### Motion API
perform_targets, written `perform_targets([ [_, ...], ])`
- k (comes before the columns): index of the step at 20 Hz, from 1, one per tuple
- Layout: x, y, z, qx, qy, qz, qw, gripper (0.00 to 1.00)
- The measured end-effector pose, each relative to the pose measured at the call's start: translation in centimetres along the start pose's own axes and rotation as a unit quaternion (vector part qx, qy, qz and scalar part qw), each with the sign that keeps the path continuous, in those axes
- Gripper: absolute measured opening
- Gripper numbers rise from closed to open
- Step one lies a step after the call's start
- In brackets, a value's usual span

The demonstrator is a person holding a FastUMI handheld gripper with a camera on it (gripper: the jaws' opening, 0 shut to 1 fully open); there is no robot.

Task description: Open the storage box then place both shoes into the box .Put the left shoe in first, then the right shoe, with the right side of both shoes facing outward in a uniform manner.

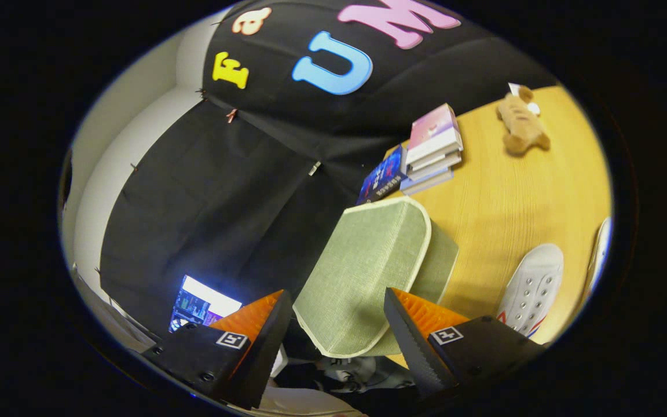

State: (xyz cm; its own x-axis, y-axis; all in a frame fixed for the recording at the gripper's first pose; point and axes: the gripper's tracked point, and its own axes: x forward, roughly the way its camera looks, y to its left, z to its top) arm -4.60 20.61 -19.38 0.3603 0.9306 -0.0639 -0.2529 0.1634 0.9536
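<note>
A sage-green woven-fabric storage box (368,272) with rounded corners and pale piping stands on the smooth yellow wooden table (501,202), its flat lid facing the camera. The gripper (336,321) has its fingers spread wide, gripping nothing, the box's near edge between them. A white perforated shoe (533,289) lies just beside the box.

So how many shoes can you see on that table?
2: one white shoe lies just beyond the open gripper, right of the green box; a second shoe shows past it, mostly hidden.

woven cloth storage box (368,260), wood table (501,208)
</note>
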Motion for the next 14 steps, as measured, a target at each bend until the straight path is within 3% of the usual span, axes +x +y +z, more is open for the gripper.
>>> perform_targets([
  [5, 1.6, -3.3, -0.4, 0.118, 0.016, 0.053, 0.991, 0.98],
  [11, 3.6, -5.1, -2.8, 0.180, 0.060, 0.078, 0.979, 0.97],
  [14, 4.2, -3.7, -4.2, 0.195, 0.074, 0.106, 0.972, 0.97],
])
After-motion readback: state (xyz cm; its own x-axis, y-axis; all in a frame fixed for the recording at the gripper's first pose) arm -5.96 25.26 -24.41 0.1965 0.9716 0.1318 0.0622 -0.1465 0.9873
